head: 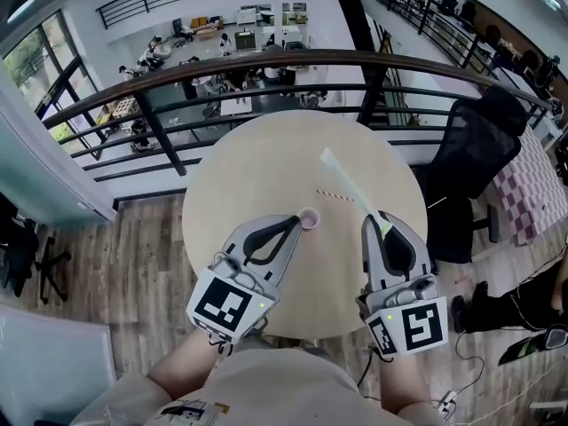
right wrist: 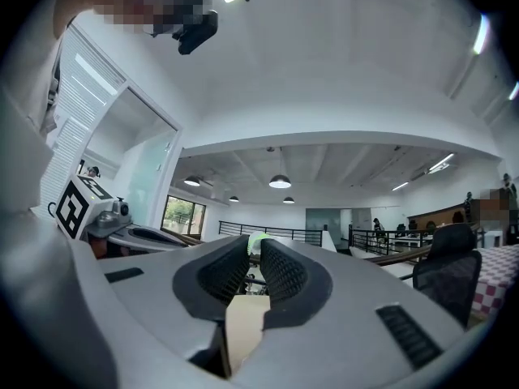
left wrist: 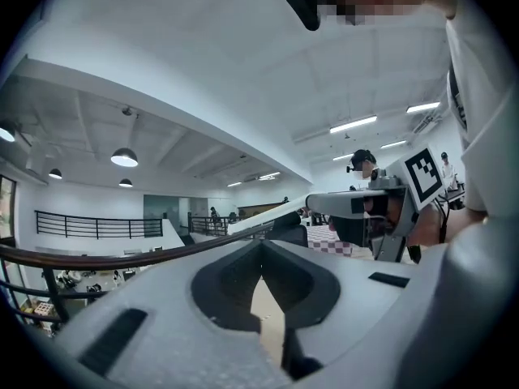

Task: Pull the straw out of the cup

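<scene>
clamping: right tongs [head: 382, 222] pinch the white straw [head: 343, 177], lower right of centre
left tongs [head: 295, 223]: together, empty, tips beside pink cup [head: 309, 218]
worktop [head: 257, 167]: round, pale

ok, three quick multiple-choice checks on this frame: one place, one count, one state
1. Where is the small pink plastic cup?
A. On the round beige wooden table, just past the left gripper's tip
B. Between the right gripper's fingers
C. Between the left gripper's fingers

2. How many straws show in the head view?
A. One
B. Two
C. Four

3. The right gripper's fingers are:
A. Wide open, empty
B. Shut on the long white straw with a green end
C. Shut on the cup

Key:
1 A: the cup stands on the table, with no fingers around it.
2 B: there is the white straw, plus a thin red-and-white striped straw lying on the table.
3 B: the right gripper view shows the green end pinched between the fingers.
</scene>
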{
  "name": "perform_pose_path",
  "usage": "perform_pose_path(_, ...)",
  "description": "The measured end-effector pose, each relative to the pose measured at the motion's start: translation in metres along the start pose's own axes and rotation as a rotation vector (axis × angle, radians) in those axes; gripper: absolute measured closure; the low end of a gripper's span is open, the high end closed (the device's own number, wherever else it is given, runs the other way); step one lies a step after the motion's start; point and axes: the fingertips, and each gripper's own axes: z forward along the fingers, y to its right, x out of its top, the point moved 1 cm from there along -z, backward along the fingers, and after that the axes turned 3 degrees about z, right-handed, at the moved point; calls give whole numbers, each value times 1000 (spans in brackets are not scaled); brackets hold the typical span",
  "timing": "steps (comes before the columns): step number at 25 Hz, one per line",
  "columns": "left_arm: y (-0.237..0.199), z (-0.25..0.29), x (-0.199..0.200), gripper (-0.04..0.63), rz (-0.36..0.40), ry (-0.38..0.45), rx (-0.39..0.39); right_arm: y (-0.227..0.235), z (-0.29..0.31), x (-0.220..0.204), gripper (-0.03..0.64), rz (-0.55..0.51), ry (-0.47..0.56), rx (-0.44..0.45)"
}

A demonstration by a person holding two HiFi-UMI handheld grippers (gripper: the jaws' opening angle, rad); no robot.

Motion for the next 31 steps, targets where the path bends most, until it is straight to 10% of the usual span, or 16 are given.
perform_pose_path(31, 1, -14, -21, 583, -13, -39, 38, -6, -3, -40, 568, 20, -104, 39)
